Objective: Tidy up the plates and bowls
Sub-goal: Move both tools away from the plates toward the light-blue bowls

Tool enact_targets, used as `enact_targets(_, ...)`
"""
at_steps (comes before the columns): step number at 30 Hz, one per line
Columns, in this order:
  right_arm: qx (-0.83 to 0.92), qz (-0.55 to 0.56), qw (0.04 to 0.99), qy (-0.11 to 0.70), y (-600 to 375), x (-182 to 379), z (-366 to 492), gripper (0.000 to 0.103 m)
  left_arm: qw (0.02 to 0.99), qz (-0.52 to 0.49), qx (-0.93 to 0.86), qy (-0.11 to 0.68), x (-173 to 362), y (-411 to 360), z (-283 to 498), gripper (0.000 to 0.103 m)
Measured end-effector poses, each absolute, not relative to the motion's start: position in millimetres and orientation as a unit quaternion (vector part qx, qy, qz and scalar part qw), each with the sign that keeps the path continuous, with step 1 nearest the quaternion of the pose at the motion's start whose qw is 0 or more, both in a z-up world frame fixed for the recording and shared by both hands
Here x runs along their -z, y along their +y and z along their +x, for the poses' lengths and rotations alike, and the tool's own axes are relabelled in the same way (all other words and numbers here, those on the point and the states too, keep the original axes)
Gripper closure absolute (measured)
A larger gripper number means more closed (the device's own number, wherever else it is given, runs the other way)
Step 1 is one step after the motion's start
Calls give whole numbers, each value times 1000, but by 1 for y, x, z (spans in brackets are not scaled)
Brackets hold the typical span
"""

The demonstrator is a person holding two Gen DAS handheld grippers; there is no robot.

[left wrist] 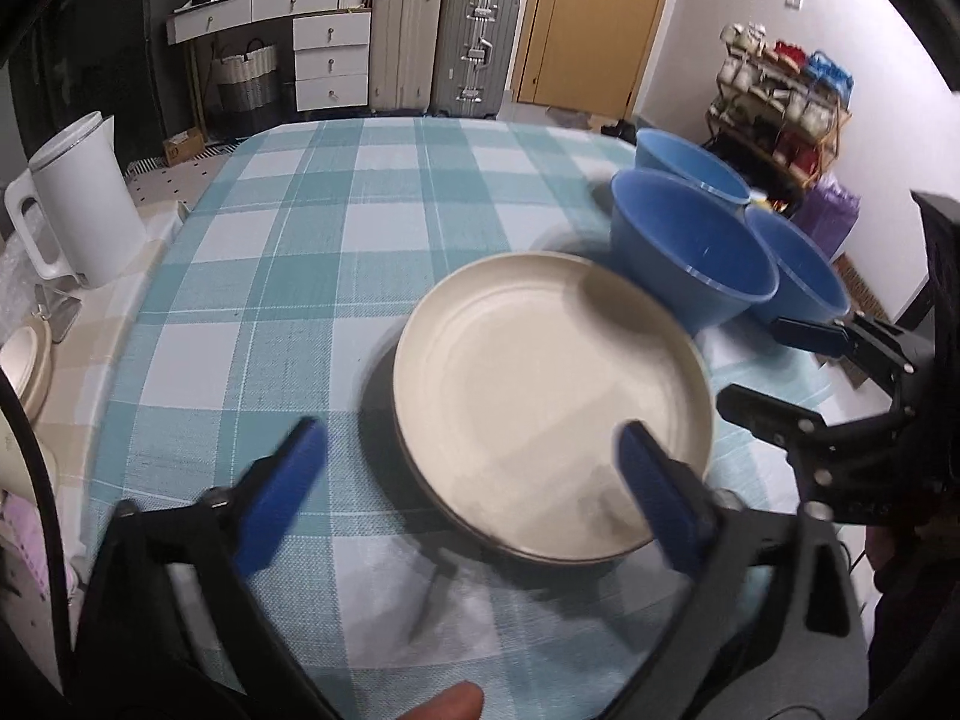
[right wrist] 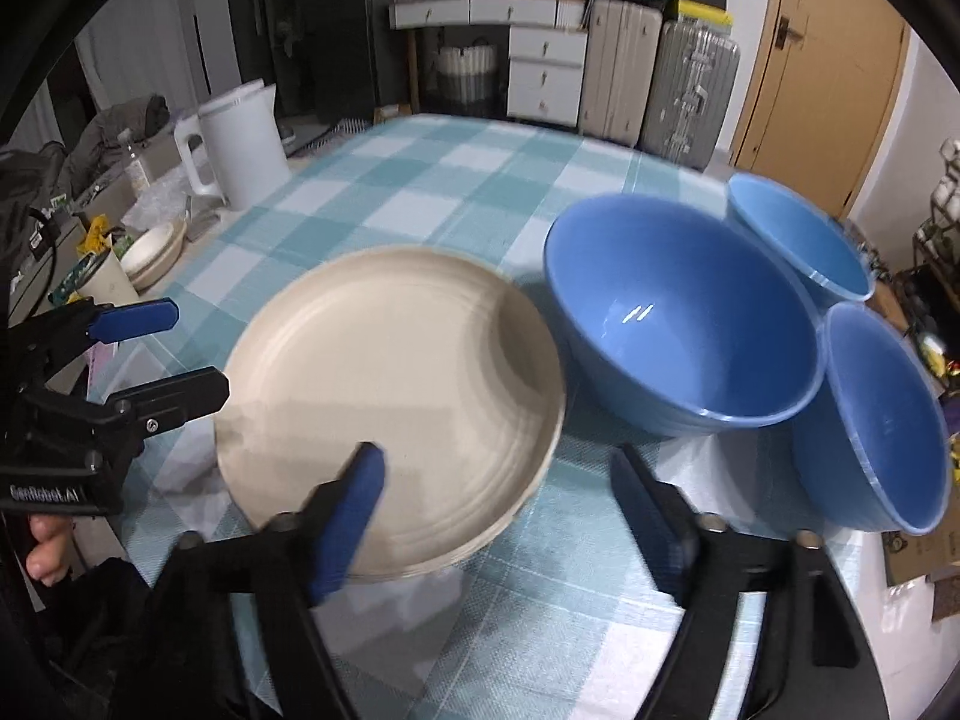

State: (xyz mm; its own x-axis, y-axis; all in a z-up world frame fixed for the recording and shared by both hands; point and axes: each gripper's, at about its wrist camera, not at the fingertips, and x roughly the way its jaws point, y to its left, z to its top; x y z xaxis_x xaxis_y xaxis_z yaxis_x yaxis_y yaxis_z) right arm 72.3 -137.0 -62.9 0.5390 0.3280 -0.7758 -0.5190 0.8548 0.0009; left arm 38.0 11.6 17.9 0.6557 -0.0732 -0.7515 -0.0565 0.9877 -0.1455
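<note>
Item: plate, cream, round, no long axis, flat on cloth, mouth up.
My left tongs: spread, empty, plate just ahead-right.
My right tongs: spread, empty, plate ahead-left, bowls ahead-right, mouths up.
Both near plate; right nearer bowls.

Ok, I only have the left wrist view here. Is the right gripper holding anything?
Observer: No. The right gripper has its jaws open, clamped on nothing, above the near edge of the cream plate.
Operator: Is the middle bowl empty?
Observer: Yes, the middle blue bowl shows a bare bottom.
Operator: Any more dishes off to the side?
Observer: A small stack of cream dishes sits near the white kettle.
</note>
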Motion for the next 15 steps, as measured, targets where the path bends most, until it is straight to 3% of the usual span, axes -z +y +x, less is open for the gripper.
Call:
enact_targets(5,-214,-112,890,388,-156,42,65,5,911,-78,16,404,-34,2,40,1)
enact_targets(15,-168,-47,919,354,-226,-10,76,2,928,-35,39,369,-80,-38,64,1)
